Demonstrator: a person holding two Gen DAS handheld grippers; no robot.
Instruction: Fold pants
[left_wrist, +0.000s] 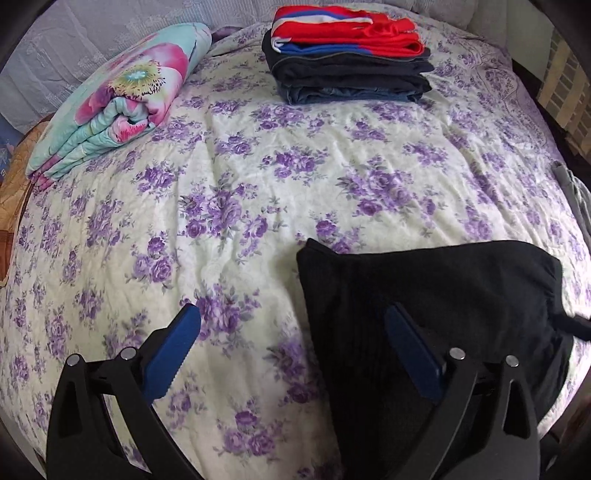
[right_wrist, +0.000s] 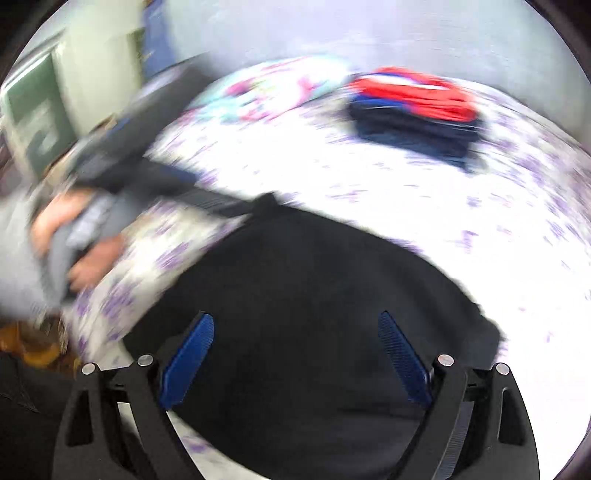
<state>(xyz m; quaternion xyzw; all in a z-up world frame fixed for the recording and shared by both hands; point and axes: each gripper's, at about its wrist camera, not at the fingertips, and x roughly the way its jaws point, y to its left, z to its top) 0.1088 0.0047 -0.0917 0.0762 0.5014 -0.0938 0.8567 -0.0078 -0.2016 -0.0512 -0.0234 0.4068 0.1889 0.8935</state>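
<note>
One pair of black pants (left_wrist: 424, 295) is lying folded into a compact dark block on the near part of the bed (left_wrist: 258, 177), toward its right side in the left wrist view. The left tool (left_wrist: 291, 328) is hovering just above it with its two blue pads spread wide and pinching nothing; its right pad is sitting over the black cloth, its left pad over the purple-flowered bedspread. The right tool (right_wrist: 295, 332) is likewise spread wide, both pads hanging over the pants (right_wrist: 314, 295) and gripping nothing.

Farther back on the bed, well apart from the pants, one stack of folded clothes (left_wrist: 347, 51) is resting: a red, white and blue garment on top, dark ones beneath, denim blue at the bottom. One folded floral quilt (left_wrist: 110, 96), teal and pink, is lying at the back left.

The right wrist view is heavily motion-blurred, yet it alone is showing the person's left hand (right_wrist: 77, 236) holding the other device at the left, with its tip (right_wrist: 236, 203) reaching the far-left corner of the pants. The stack (right_wrist: 413, 107) and quilt (right_wrist: 266, 92) are appearing there only as smears.
</note>
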